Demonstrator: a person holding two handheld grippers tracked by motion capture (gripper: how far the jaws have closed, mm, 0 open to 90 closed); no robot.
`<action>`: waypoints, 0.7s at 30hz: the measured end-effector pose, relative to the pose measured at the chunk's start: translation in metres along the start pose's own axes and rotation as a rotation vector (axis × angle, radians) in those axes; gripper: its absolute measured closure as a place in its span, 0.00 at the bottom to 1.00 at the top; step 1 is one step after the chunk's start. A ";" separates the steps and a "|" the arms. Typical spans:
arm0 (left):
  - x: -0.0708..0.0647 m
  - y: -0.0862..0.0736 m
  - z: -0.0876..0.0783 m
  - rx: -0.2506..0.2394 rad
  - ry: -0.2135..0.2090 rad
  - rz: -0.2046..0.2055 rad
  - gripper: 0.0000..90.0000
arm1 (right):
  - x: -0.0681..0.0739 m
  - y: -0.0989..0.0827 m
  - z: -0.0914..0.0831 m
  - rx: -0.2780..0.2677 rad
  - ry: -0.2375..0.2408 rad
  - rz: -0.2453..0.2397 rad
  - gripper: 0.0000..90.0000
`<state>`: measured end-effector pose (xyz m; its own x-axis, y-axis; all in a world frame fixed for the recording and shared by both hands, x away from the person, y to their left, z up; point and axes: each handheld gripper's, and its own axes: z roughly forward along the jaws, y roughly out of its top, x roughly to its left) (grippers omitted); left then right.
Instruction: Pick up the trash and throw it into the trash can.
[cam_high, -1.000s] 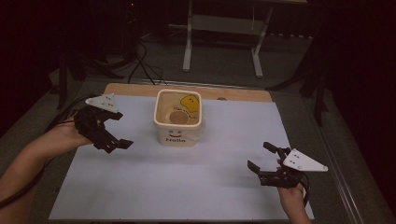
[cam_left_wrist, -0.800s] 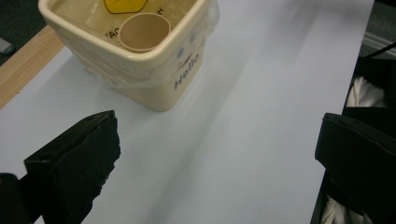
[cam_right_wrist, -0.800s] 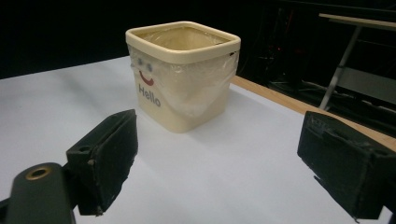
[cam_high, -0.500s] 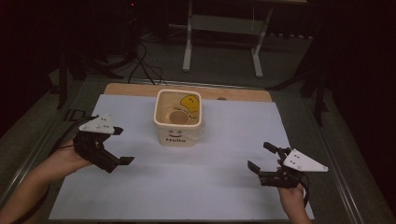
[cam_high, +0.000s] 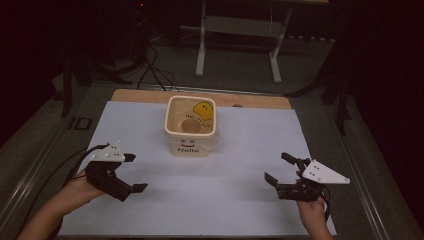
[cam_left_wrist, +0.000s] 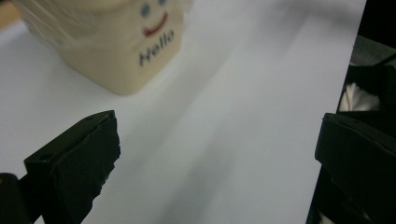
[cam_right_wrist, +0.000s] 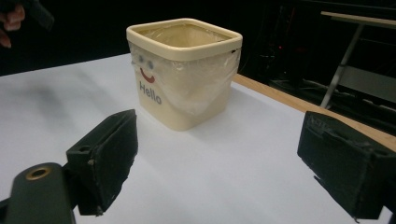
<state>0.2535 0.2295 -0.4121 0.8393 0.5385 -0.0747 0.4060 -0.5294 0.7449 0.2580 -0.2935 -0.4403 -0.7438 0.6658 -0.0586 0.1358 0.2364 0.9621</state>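
Note:
A cream square bin with a smiley face and "Hello" on its front stands at the middle back of the white sheet. It is lined with clear plastic. Inside lie a yellow thing and a brown round thing. My left gripper is open and empty, to the front left of the bin. My right gripper is open and empty at the front right. The bin sits beyond my left gripper. The right gripper points at the bin from a distance.
The sheet covers a wooden tabletop whose bare strip runs along the back edge. Behind the table stands a metal frame on a dark floor, with cables trailing. Fingers of the person's left hand appear beyond the bin.
The left gripper has moved back toward the person and down, away from the bin, still open. The right gripper and the bin have stayed put.

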 end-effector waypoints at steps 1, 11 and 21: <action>-0.002 -0.005 0.007 0.009 -0.004 -0.005 0.01 | 0.000 0.000 0.000 0.001 0.001 0.000 0.14; -0.003 -0.022 0.021 0.005 -0.020 -0.021 0.01 | -0.001 -0.001 0.001 0.004 0.003 0.002 0.14; 0.002 -0.034 0.027 -0.017 -0.001 -0.058 0.01 | -0.001 -0.004 0.002 0.014 0.011 0.007 0.14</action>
<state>0.2517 0.2307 -0.4555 0.8148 0.5675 -0.1188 0.4478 -0.4857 0.7508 0.2598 -0.2941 -0.4445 -0.7496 0.6601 -0.0489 0.1503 0.2418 0.9586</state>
